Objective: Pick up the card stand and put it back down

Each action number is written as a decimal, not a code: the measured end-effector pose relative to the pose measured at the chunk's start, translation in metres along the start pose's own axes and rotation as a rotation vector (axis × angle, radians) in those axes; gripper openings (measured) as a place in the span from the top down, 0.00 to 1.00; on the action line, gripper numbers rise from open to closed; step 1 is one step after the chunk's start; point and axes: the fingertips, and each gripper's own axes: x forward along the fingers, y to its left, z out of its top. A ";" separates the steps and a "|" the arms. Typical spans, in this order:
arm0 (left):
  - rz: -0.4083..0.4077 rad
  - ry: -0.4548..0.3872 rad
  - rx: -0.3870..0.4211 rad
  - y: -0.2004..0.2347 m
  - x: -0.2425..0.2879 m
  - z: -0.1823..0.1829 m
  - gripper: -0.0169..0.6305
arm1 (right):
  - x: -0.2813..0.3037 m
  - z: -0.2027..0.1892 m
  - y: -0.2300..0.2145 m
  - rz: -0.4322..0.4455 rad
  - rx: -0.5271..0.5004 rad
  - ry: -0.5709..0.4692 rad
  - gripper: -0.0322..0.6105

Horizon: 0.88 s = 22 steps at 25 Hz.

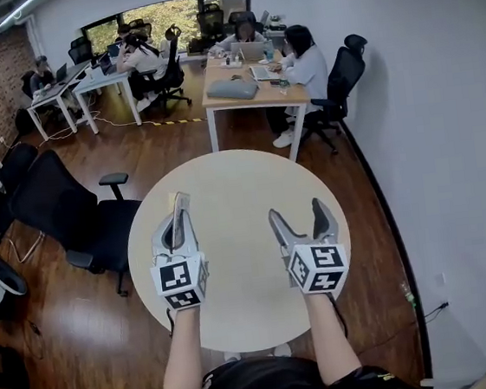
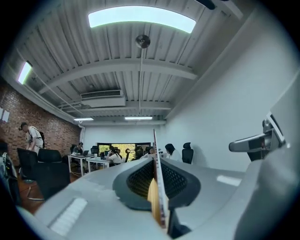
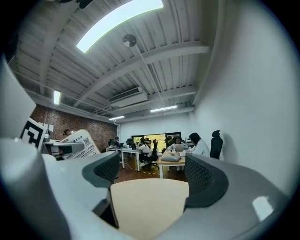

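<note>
The left tool (image 1: 176, 232) is clenched on the thin card stand (image 2: 158, 187), gripped edge-on between its 2 jaws. The right tool (image 1: 302, 217) is released, with only the tabletop (image 1: 224, 183) ahead.

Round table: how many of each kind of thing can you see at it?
grippers: 2, the left gripper and the right gripper
card stand: 1, held in the left gripper
round table: 1
total: 4
</note>
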 end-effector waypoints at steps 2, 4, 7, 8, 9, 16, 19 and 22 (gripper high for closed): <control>-0.009 0.008 0.005 -0.007 -0.002 -0.015 0.95 | 0.001 -0.009 -0.006 -0.018 0.001 0.007 0.27; -0.023 0.012 0.013 -0.015 -0.003 -0.021 0.95 | 0.002 -0.014 -0.009 -0.028 0.012 0.010 0.27; -0.056 0.002 0.044 -0.024 -0.004 -0.023 0.95 | 0.001 -0.015 -0.010 -0.032 0.013 0.003 0.27; -0.071 -0.004 0.051 -0.027 -0.003 -0.022 0.95 | 0.001 -0.015 -0.010 -0.032 0.014 0.000 0.27; -0.086 -0.011 0.057 -0.030 -0.004 -0.021 0.95 | 0.002 -0.014 -0.010 -0.031 0.016 -0.003 0.27; -0.103 -0.026 0.030 -0.033 -0.002 -0.008 0.95 | 0.009 -0.018 -0.010 -0.008 0.025 0.013 0.27; -0.103 -0.033 0.026 -0.033 -0.002 -0.004 0.95 | 0.011 -0.017 -0.004 0.016 0.003 0.022 0.27; -0.108 -0.035 0.029 -0.030 -0.004 -0.005 0.95 | 0.014 -0.015 0.003 0.033 0.002 0.019 0.27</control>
